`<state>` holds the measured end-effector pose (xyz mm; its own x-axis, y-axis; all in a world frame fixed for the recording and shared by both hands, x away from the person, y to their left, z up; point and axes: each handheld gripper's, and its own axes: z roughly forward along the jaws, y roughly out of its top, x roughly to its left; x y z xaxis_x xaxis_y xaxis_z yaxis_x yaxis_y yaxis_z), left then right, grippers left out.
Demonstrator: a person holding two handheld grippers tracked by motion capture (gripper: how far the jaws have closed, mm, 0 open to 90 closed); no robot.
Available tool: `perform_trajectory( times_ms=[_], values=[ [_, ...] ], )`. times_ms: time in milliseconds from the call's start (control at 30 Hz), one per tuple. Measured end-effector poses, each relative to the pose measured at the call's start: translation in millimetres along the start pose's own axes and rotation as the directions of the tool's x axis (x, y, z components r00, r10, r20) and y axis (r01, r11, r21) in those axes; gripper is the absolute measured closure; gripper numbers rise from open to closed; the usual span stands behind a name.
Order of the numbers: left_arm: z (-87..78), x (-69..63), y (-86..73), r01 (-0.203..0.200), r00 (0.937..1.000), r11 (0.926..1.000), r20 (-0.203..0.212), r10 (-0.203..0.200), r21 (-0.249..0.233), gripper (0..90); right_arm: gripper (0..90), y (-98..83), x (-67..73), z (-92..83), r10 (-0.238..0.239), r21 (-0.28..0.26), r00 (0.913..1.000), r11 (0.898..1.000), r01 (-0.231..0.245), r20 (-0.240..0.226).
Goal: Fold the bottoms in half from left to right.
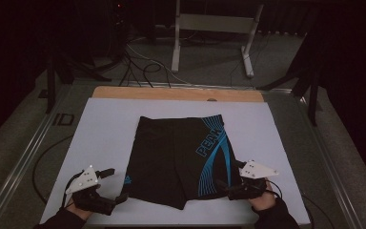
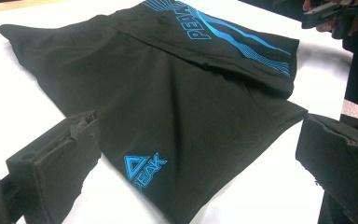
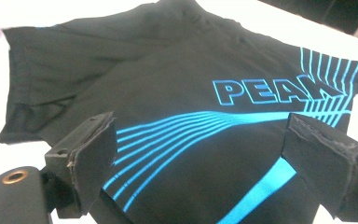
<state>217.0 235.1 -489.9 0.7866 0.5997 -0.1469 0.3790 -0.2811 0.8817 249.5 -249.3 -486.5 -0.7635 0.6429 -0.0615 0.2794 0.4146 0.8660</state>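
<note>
One pair of black shorts with blue stripes lay flat in the middle of the white tabletop, its leg hems toward the person. Two grippers were at its near corners. The left gripper had its fingers wide apart at the left hem corner, clamping nothing. The right gripper also had its fingers spread wide, straddling the striped right hem without closing on it.

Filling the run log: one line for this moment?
shorts flat on white mat | left tool open at hem | right tool open at hem
</note>
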Motion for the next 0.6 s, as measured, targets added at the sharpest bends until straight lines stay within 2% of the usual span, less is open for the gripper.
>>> perform_trajectory(
  times_ms=[400, 600],
  values=[
    [0.2, -1.2, 0.5, -0.003, 0.9999, 1.0000, 0.015, 0.002, 0.006, 0.4, 10.7, -0.9, 0.5, 1.9, -0.011, 0.028, 0.9998, 1.000, 0.011, 0.014],
    [0.7, -2.6, -1.1, -0.010, 0.9997, 0.9995, 0.021, 0.010, 0.031, 0.3, 10.8, 1.1, -0.5, 2.6, -0.008, 0.009, 0.9999, 1.000, 0.008, 0.009]
  ],
)
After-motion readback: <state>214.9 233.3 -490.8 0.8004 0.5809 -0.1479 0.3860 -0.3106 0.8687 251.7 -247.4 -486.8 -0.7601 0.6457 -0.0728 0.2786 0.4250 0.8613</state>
